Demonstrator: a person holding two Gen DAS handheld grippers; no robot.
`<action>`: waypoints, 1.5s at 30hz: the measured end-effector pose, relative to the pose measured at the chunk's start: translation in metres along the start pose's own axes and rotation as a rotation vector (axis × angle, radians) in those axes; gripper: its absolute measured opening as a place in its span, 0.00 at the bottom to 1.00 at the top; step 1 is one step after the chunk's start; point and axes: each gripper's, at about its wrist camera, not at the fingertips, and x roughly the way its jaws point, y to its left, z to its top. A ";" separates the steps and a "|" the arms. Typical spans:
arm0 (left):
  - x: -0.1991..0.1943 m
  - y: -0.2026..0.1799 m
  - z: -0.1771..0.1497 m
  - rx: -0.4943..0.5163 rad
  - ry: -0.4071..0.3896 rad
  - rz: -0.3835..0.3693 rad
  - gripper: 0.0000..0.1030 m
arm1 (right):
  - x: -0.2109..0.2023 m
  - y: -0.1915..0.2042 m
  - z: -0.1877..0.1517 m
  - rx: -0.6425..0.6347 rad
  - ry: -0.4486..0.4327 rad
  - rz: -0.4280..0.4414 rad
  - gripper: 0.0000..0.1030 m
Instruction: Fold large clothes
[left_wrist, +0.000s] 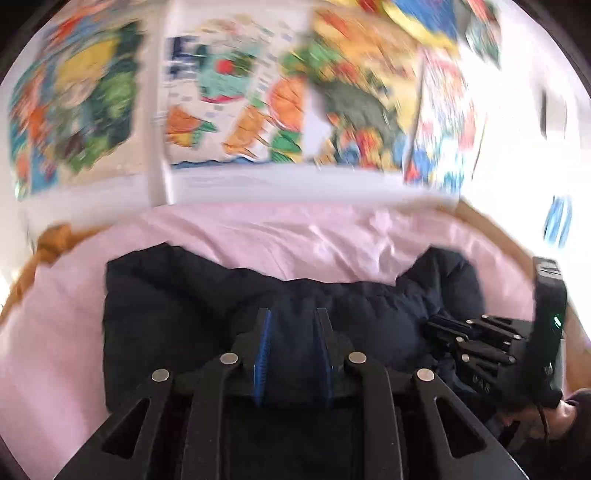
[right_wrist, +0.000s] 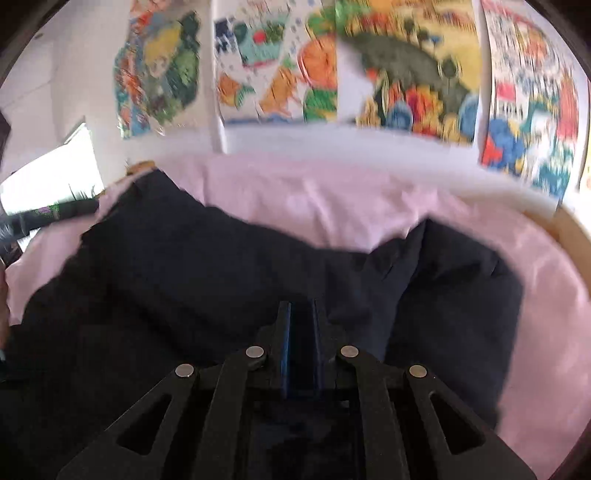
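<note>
Already bunched into a rough bundle, the navy padded jacket (left_wrist: 229, 295) lies on the pink sheet (left_wrist: 280, 240), sleeves not yet squared. Left gripper (left_wrist: 293, 332) stands slightly apart with dark cloth between its tips; whether it pinches, I cannot tell. Likewise the right gripper (right_wrist: 301, 325). Much folding seemingly remains.
</note>
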 end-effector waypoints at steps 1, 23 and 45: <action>0.012 -0.003 0.002 0.012 0.033 0.003 0.22 | 0.002 0.005 -0.008 -0.021 -0.013 -0.018 0.10; 0.028 0.013 -0.044 0.122 0.025 -0.054 0.32 | -0.008 -0.027 -0.037 0.078 -0.112 0.004 0.09; -0.026 0.027 -0.041 -0.114 0.104 -0.174 0.95 | -0.040 -0.037 -0.042 0.099 0.019 0.023 0.71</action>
